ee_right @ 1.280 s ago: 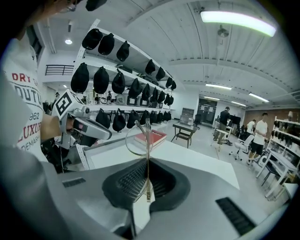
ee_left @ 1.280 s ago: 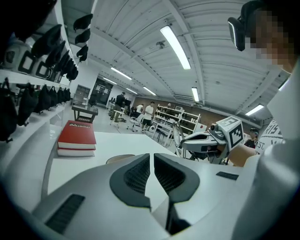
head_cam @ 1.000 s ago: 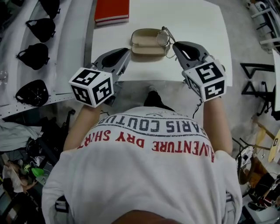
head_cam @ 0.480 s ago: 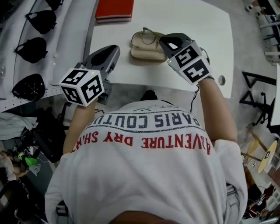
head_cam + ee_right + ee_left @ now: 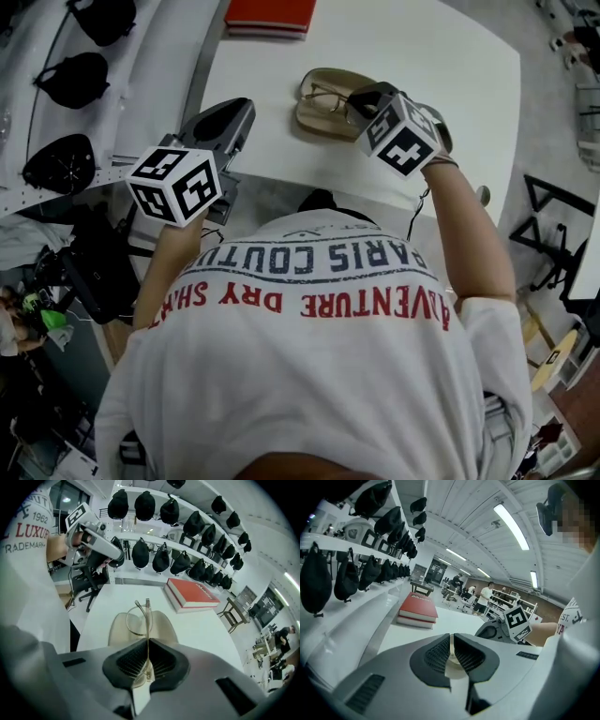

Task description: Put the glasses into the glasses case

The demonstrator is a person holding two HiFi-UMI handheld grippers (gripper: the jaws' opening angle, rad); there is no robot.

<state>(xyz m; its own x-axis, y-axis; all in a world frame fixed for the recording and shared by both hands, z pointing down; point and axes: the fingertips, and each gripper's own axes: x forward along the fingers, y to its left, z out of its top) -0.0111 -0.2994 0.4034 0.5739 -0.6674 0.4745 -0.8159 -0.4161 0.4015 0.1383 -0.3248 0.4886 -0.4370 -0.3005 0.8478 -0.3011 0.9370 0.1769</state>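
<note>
Gripping glasses point(image 5: 139, 616) over open case point(image 5: 165, 626), right tool point(image 5: 148, 649), red book point(image 5: 192, 594) beyond, left tool point(image 5: 452, 645) pinched together, empty.

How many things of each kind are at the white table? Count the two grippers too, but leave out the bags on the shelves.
Grippers: 2 (left gripper, right gripper)
Glasses: 1
Glasses case: 1
Red book stack: 1
Total: 5
</note>
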